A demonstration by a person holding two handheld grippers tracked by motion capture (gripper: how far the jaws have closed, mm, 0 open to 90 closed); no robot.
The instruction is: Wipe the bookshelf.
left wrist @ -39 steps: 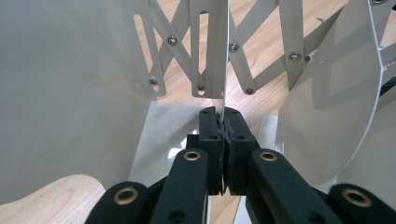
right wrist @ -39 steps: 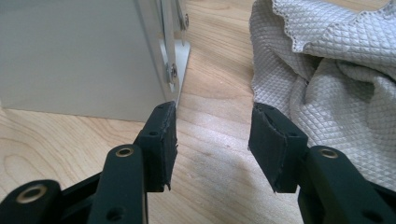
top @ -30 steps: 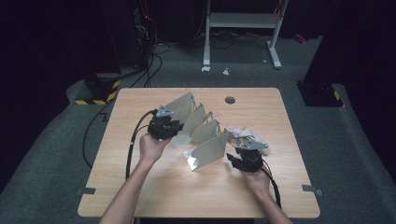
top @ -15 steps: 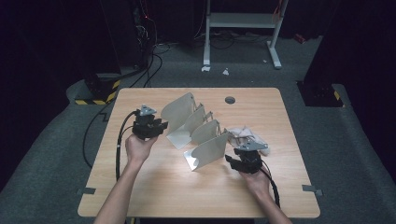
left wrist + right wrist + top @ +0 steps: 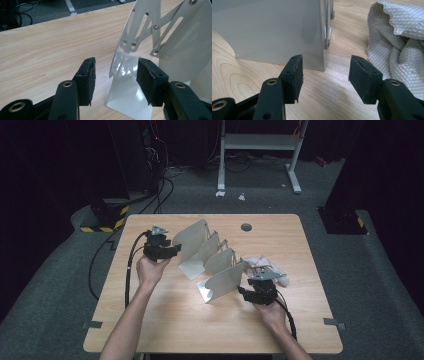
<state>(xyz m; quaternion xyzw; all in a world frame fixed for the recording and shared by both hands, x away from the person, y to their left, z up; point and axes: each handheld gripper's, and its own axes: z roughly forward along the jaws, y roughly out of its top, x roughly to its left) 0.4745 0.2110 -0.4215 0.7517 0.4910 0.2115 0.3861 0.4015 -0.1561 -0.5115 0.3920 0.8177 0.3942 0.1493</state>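
From above, the white folding rack (image 5: 212, 262) stands stretched out across the middle of the desk (image 5: 165, 320), with the left gripper (image 5: 167, 251) at its far-left end and the right gripper (image 5: 250, 295) at its near-right end. A crumpled grey cloth (image 5: 265, 266) lies just behind the right gripper, beside the rack. The left gripper view adds the riveted scissor links joining the rack's panels (image 5: 150, 37) and jaws wide apart, holding nothing, with the end panel's edge between them. The right gripper view shows the cloth's quilted weave (image 5: 397, 50) and equally open, empty jaws in front of the rack's corner (image 5: 322, 57). A second ago the left gripper was pressed to the rack; it has since pulled back slightly.
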